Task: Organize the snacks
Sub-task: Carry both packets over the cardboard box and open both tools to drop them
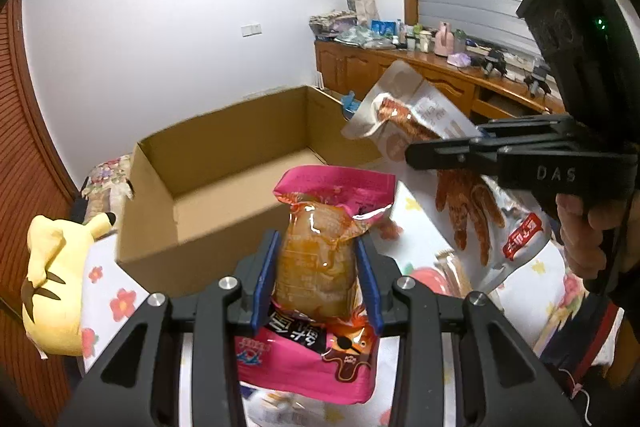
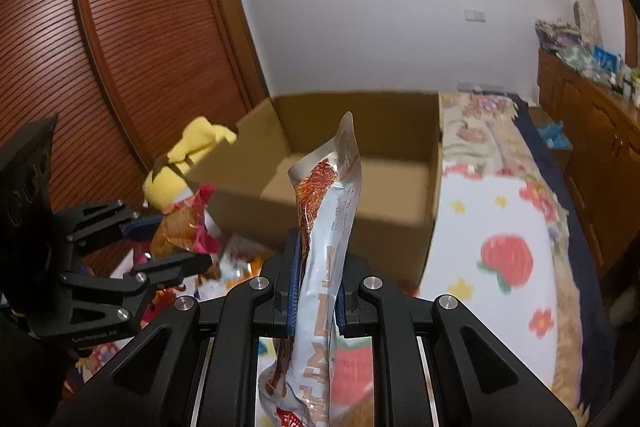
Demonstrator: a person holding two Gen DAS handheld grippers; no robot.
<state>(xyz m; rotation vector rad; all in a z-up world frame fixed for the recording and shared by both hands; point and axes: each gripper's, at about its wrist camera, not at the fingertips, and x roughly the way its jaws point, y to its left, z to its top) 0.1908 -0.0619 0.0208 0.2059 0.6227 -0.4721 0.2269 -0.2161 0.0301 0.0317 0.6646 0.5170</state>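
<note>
My left gripper [image 1: 316, 259] is shut on a pink snack pack [image 1: 320, 267] with a clear window onto an orange-brown piece, held above the bed. My right gripper [image 2: 316, 275] is shut on a thin silver snack bag [image 2: 324, 227] printed with red-brown strips, held on edge. In the left wrist view the right gripper [image 1: 416, 151] comes in from the right with that silver bag [image 1: 404, 115]. In the right wrist view the left gripper [image 2: 176, 239] sits at the left with the pink pack [image 2: 180, 227]. An open cardboard box [image 1: 224, 163] [image 2: 360, 195] lies ahead of both, its inside bare.
A yellow plush toy [image 1: 52, 287] [image 2: 188, 159] lies left of the box. More snack packs [image 2: 236, 267] lie on the flowered bed cover [image 2: 492, 227]. A wooden wardrobe [image 2: 120, 47] stands at the left. A cluttered wooden sideboard [image 1: 420, 67] runs along the right wall.
</note>
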